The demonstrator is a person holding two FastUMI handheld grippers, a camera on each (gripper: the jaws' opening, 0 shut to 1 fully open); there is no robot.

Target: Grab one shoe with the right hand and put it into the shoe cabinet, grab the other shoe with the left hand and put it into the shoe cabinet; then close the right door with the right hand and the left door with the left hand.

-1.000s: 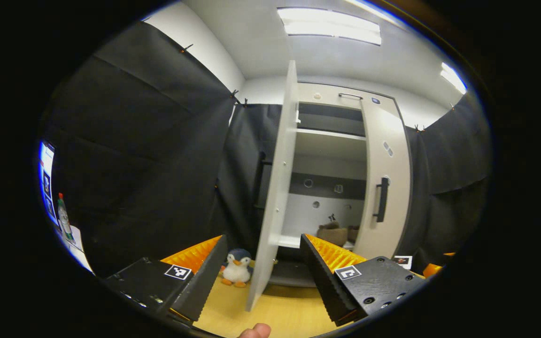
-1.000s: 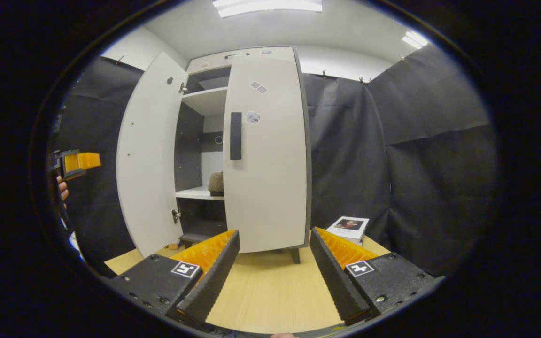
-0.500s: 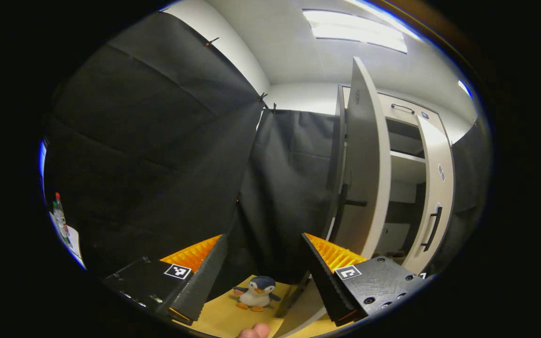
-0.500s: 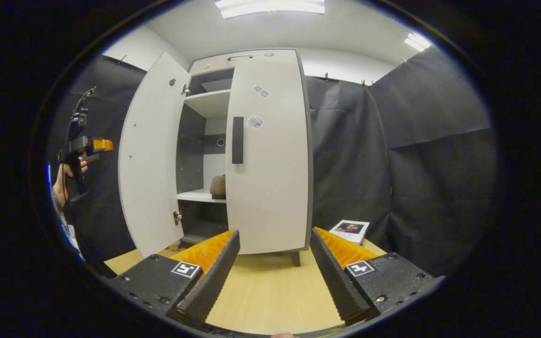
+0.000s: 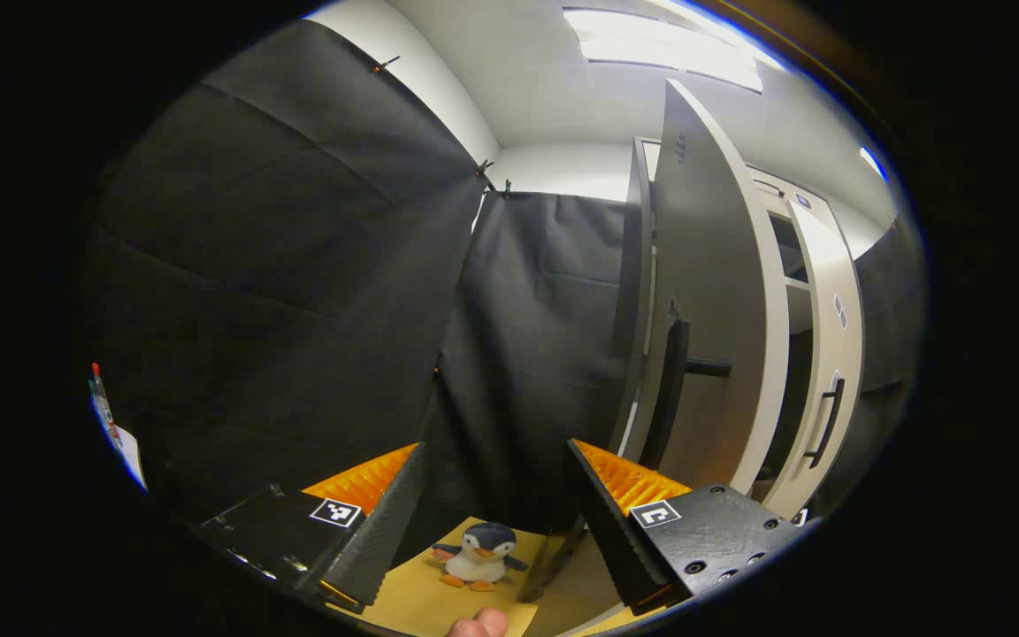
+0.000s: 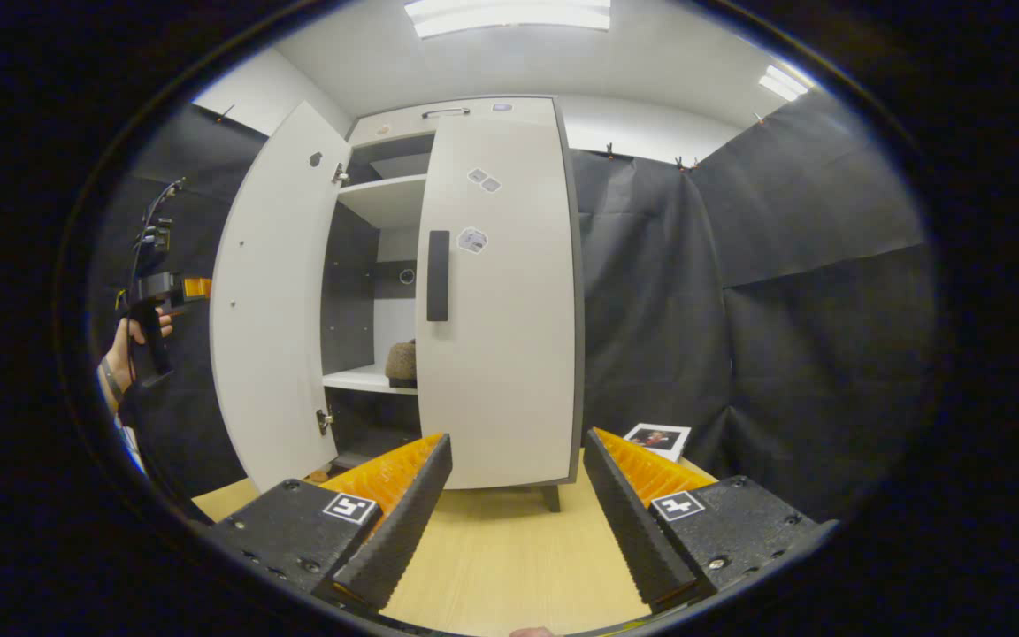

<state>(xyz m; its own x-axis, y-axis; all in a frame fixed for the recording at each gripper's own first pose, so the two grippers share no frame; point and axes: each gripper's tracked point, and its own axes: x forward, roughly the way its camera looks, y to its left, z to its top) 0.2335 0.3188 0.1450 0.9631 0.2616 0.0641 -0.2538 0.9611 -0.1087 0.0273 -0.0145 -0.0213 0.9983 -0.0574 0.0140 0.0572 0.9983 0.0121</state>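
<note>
Left gripper (image 5: 496, 509) held level, its two fingers spread wide apart with nothing between them; a fingertip (image 5: 478, 625) of the holding hand at the bottom edge. Right gripper (image 6: 517, 504) also level, fingers parted, gripping nothing. Seen from the right gripper view, left gripper raised by a hand (image 6: 125, 349) around its grip.

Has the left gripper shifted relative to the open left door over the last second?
Yes. In the right gripper view the left gripper has gone from clear of the left door up to its outer edge.
</note>
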